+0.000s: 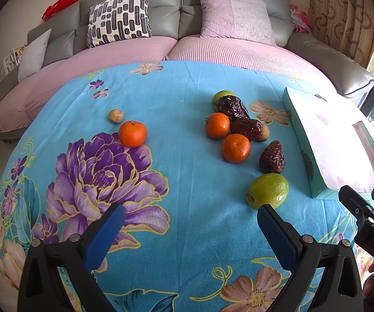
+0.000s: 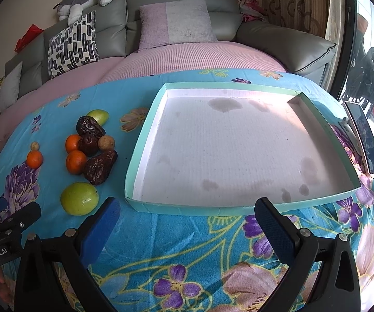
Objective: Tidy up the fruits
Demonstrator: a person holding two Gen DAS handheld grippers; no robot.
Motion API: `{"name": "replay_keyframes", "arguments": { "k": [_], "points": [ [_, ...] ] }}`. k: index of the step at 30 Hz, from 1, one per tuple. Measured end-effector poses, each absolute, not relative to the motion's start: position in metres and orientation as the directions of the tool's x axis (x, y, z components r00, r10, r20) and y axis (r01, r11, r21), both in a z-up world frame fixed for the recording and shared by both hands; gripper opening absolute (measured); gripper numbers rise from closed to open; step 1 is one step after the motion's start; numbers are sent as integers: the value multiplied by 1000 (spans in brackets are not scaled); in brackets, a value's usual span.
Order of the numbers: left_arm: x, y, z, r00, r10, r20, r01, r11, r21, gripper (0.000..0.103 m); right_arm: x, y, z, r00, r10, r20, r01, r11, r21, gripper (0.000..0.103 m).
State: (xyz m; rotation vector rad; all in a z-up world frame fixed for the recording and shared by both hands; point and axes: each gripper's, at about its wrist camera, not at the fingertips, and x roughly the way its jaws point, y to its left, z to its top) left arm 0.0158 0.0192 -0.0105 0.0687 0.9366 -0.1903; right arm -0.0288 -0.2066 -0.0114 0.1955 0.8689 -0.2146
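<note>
Lying loose on the flowered blue cloth, the fruits form a cluster just left of an empty, shallow tray, with nothing yet inside it. Nearest is a green fruit, round, smooth-skinned and probably firm, likely to roll if nudged; a grasp across its widest part, jaws level, seems safest. Behind it sit three wrinkled brown dates, seemingly light and slightly yielding, best pinched across the short axis. Two oranges touch the dates; a third orange lies well apart to the left beside a small tan fruit; their skins look pliant and bruisable, so light pressure is advised. A second green fruit sits at the far end, half hidden behind a date. Left gripper hovers near the close edge of the cloth, fingers spread wide and holding nothing, its right pad just short of the near green fruit. Right gripper faces the tray's near rim, likewise wide and empty. Beyond the table stands a grey sofa with cushions; a phone rests right of the tray.
</note>
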Motion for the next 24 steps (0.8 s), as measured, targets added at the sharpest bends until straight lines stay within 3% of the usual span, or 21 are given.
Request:
{"name": "replay_keyframes", "arguments": {
  "k": [15, 20, 24],
  "points": [
    [18, 30, 3, 594, -131, -793, 176, 984, -31, 103, -28, -199, -6, 639, -101, -762, 241, 968, 74, 103],
    [31, 43, 9, 576, -172, -799, 159, 982, -97, 103, -27, -192, 4, 667, -74, -741, 209, 974, 91, 103],
    [44, 52, 20, 598, -126, -792, 134, 989, -57, 103, -23, -183, 14, 689, -31, -724, 170, 978, 120, 103]
  ]
}}
